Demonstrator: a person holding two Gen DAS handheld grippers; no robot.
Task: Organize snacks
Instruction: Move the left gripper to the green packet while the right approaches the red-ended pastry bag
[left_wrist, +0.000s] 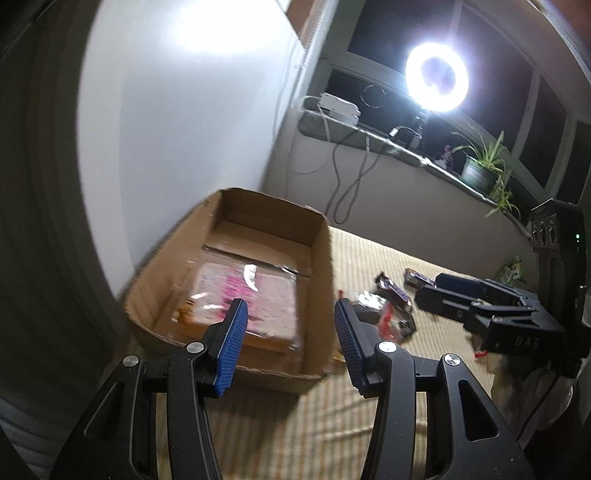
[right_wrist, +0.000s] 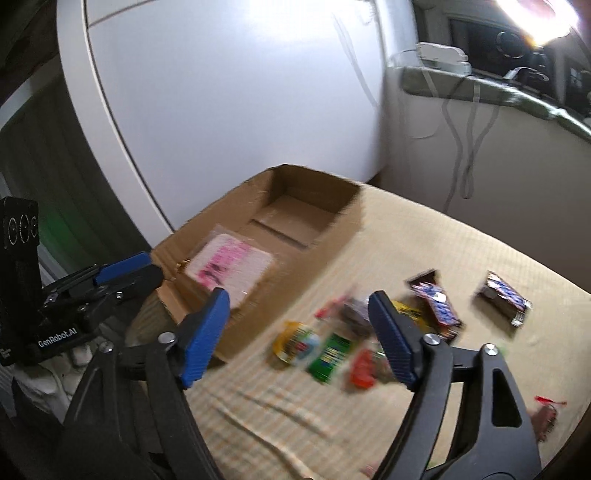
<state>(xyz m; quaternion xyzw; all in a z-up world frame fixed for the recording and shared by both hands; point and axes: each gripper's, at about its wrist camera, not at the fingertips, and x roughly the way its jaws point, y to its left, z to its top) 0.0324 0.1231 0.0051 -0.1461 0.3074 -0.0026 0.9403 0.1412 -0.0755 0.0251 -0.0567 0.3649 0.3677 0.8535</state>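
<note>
An open cardboard box (left_wrist: 321, 258) (right_wrist: 332, 236) stands on a beige checked cloth (left_wrist: 332, 424). A pink-and-white packet (left_wrist: 258, 291) (right_wrist: 229, 266) lies flat inside it. My left gripper (left_wrist: 290, 308) hovers open over the box's near right corner, nothing between its blue pads. Loose snacks lie on the cloth to the right of the box: two dark bars (right_wrist: 436, 299) (right_wrist: 504, 295), a green packet (right_wrist: 328, 356), a yellow round one (right_wrist: 295, 341) and a red one (right_wrist: 364, 367). My right gripper (right_wrist: 299, 297) stands open and empty above this pile.
A white curved wall rises behind the box. A windowsill with cables, a potted plant (left_wrist: 480, 166) and a bright ring light (left_wrist: 437, 77) runs along the back right. A small red-tagged item (right_wrist: 546, 417) lies near the cloth's right edge. Both views are motion-blurred.
</note>
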